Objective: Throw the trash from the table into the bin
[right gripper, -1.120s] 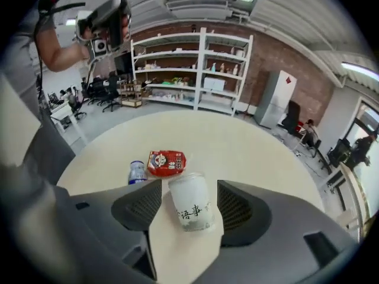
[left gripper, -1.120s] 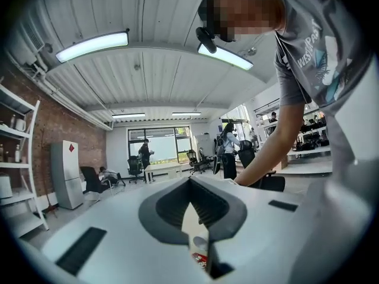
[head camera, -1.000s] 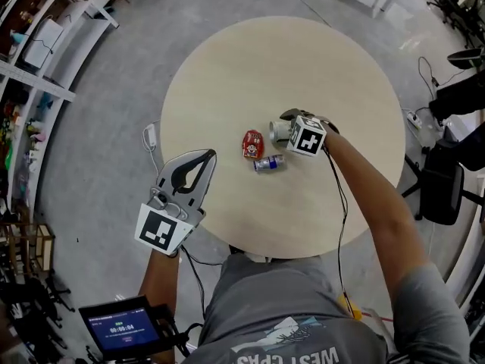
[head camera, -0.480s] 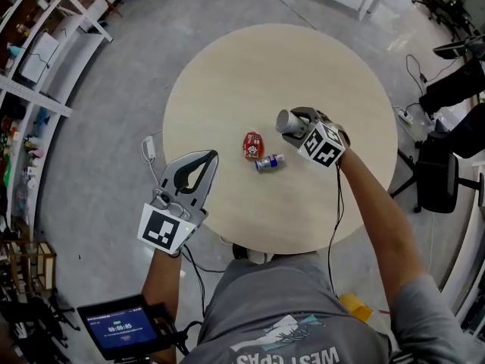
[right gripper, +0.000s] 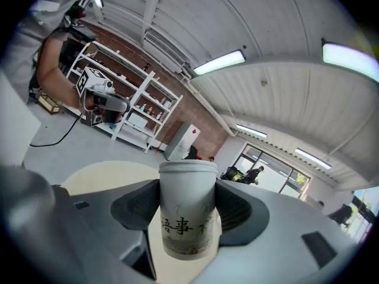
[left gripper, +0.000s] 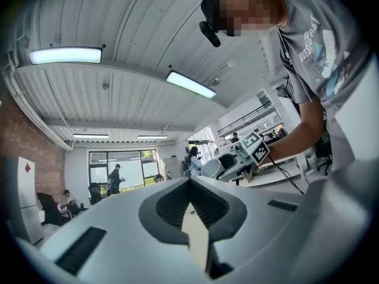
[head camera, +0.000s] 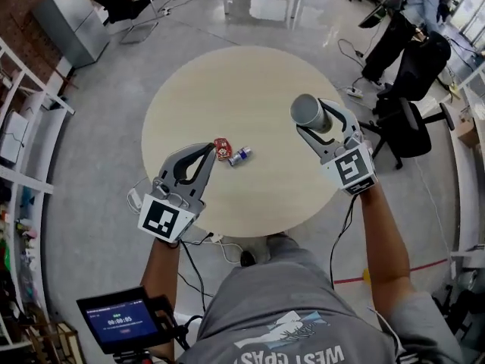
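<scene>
We find the right claw point(head camera: 313, 118) pinching the cup point(head camera: 306, 109) across its long axis, clear of the desk point(head camera: 250, 89); no bin is visible near it.

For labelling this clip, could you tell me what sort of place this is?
Probably an open office or lab: black swivel office chair, white metal shelving rack, polished grey concrete floor.

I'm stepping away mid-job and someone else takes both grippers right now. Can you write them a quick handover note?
Left gripper: shut, empty.
Right gripper: shut on the paper cup, held over the round table.
Lying on the table: red wrapper and small can, side by side.
Done: paper cup picked up.
Left: bin the paper cup, then the red wrapper and small can. No bin shows in any view, so find it first.
</scene>
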A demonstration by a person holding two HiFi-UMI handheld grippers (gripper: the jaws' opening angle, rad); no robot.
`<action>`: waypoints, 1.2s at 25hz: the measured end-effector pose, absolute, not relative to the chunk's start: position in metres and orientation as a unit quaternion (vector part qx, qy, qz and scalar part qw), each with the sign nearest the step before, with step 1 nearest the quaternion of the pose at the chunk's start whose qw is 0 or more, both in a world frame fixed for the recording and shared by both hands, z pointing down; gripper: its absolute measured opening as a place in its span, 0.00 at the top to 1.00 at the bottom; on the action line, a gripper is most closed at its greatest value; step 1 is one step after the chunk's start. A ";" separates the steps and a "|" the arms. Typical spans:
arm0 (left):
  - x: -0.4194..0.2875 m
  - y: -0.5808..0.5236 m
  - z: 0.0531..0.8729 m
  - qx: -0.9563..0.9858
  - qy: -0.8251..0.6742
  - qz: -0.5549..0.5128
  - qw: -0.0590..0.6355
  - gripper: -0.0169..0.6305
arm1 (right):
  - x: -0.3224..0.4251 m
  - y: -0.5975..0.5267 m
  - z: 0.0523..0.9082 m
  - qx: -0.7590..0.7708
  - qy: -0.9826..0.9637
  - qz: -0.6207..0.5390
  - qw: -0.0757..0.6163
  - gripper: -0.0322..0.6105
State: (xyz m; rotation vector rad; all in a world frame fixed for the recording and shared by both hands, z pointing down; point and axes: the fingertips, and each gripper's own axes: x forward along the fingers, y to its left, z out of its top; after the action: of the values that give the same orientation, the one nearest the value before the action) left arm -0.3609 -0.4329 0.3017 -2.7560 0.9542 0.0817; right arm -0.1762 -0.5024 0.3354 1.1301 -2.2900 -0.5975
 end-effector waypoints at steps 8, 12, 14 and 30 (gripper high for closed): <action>-0.284 -0.383 0.273 -0.964 0.221 0.076 0.129 0.91 | -0.094 -0.371 0.280 0.536 -0.771 -0.233 0.254 0.50; -0.199 -0.348 0.275 -0.974 0.163 0.087 0.135 0.91 | -0.015 -0.301 0.271 0.581 -0.731 -0.241 0.264 0.50; -0.182 -0.335 0.272 -0.977 0.139 0.089 0.132 0.91 | 0.001 -0.275 0.267 0.596 -0.715 -0.240 0.277 0.50; 0.131 -0.131 0.285 -0.987 -0.009 0.075 0.141 0.91 | 0.325 0.058 0.321 0.749 -0.580 -0.121 0.296 0.50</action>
State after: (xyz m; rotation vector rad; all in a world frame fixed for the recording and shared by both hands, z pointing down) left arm 0.1315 -0.1306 0.2850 -2.8509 -0.0255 0.2177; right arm 0.3254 0.0583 0.3214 1.9926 -1.5418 -0.3208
